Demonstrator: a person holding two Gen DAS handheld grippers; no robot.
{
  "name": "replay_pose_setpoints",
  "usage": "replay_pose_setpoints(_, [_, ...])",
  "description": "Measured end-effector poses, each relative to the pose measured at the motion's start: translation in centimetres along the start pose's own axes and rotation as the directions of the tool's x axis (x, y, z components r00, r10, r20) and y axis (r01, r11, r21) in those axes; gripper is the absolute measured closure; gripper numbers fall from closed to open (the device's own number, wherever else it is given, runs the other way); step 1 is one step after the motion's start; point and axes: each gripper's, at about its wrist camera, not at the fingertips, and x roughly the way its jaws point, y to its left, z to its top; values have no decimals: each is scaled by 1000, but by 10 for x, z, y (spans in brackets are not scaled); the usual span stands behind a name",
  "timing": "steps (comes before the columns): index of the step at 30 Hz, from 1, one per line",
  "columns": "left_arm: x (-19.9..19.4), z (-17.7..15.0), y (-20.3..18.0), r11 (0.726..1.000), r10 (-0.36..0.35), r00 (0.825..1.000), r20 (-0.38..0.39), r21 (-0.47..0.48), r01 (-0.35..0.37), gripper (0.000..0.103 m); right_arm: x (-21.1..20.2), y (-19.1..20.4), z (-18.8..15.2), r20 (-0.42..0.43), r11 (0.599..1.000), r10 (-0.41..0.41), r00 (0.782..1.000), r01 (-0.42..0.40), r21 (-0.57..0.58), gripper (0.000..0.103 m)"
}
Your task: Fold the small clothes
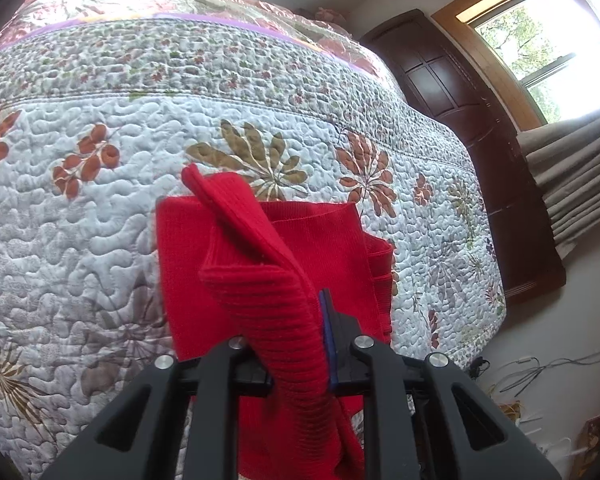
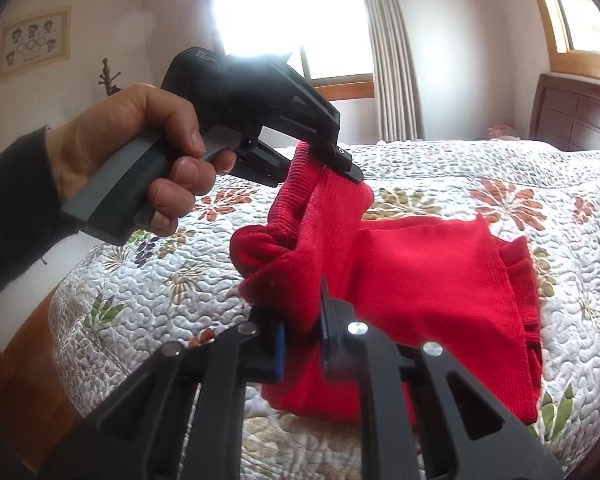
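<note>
Red knit garment (image 2: 420,296) spread on the quilted bed (image 2: 520,184), near ribbed edge lifted, long axis running away from the cameras. Left gripper (image 2: 332,160) and right gripper (image 2: 302,344) each pinched tight on that raised edge, fingers (image 2: 327,332) nearly together around bunched cloth.

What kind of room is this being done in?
Most likely a home bedroom: a bed under a floral quilt, a dark wooden headboard behind it, and curtains at the window. A red knitted garment is being folded there.

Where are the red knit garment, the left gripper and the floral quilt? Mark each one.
red knit garment (image 2: 428,280): right wrist view, flat body panel.
left gripper (image 2: 336,164): right wrist view, tips clamped on the ribbed edge.
floral quilt (image 1: 100,240): left wrist view, bare stitched area.
</note>
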Motion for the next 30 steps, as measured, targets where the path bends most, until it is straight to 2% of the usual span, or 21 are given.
replay_pose_setpoints(17, [73,6,-63,995,80,995,-61,68,-76,85,-17,-75,-22,5,992,-55,998,55,111,92])
replay_pose_setpoints(30, [125,3,-95,977,179,979,-96,132,-166,86,-18,-119,-45,-3,976,-37,999,37,216,92])
